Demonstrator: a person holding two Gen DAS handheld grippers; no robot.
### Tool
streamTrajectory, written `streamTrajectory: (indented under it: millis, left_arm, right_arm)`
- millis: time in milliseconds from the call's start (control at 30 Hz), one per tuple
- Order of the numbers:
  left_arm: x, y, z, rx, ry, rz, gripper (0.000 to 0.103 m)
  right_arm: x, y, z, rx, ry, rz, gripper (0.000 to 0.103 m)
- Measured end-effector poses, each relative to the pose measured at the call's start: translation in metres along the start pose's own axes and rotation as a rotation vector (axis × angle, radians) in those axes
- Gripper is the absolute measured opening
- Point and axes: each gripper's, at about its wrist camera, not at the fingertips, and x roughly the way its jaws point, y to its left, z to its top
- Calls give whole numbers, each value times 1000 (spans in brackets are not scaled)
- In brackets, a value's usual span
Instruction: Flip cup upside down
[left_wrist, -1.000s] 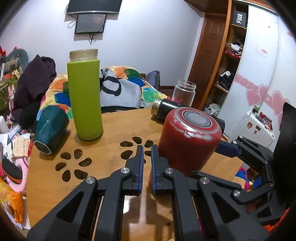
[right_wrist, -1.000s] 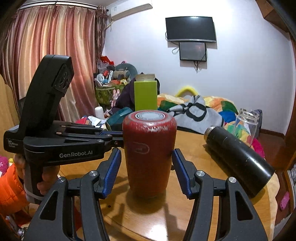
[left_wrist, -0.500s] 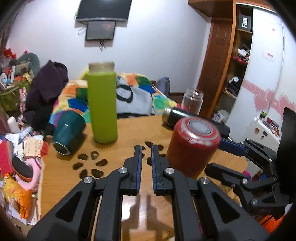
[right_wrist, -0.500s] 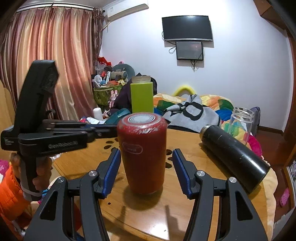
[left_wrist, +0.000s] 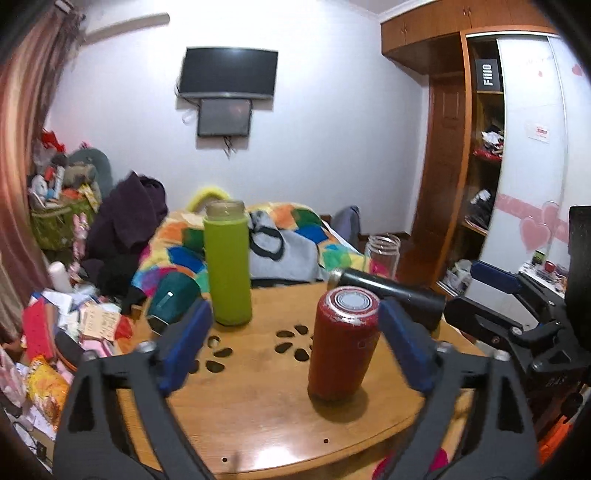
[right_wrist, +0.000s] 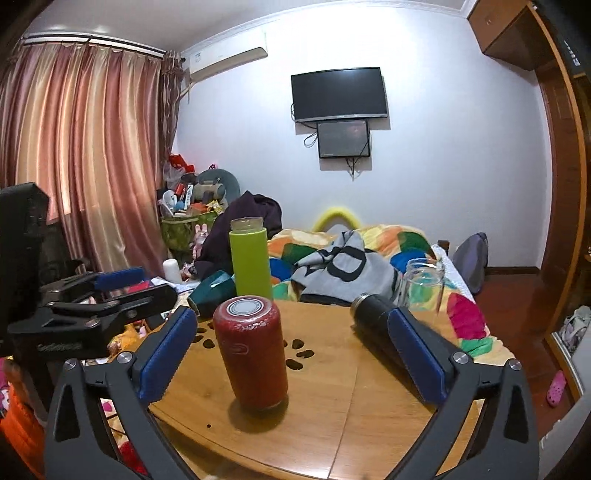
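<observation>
A red cup (left_wrist: 343, 343) stands upside down on the round wooden table (left_wrist: 258, 417), its grey ringed base facing up. It also shows in the right wrist view (right_wrist: 253, 354). My left gripper (left_wrist: 295, 343) is open and empty, pulled back from the cup, which stands free between its blue pads. My right gripper (right_wrist: 290, 349) is open and empty too, drawn back, with the cup nearer its left pad. Each gripper shows in the other's view, at the side.
A tall green bottle (left_wrist: 227, 264) stands at the table's back. A teal cup (left_wrist: 171, 302) lies on its side at the back left. A black flask (right_wrist: 380, 328) lies at the right, a glass jar (right_wrist: 423, 284) behind it. Cluttered floor lies left.
Both grippers have pulled back from the cup and risen. My left gripper, shut before, has opened wide. My right gripper has opened wider. The cup stays standing on the table.
</observation>
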Motion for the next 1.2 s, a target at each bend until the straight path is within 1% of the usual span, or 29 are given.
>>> streamTrajectory:
  millis: [133, 267, 467, 800, 1200]
  left_arm:
    - [-8, -6, -2, 15, -26, 13, 102]
    - [-13, -12, -6, 26, -53, 51, 103]
    - [-14, -18, -9, 30, -70, 65, 103]
    - [-15, -21, -12, 45, -85, 105, 103]
    - [-15, -22, -14, 47, -86, 109, 103]
  right_arm:
    - [-3, -5, 0, 18, -4, -21, 103]
    - [-7, -8, 0, 25, -10, -39, 103]
    - [-19, -9, -1, 15, -35, -67, 103]
    - [-23, -13, 0, 40, -40, -65, 103]
    - [-23, -12, 0, 50, -39, -62, 103]
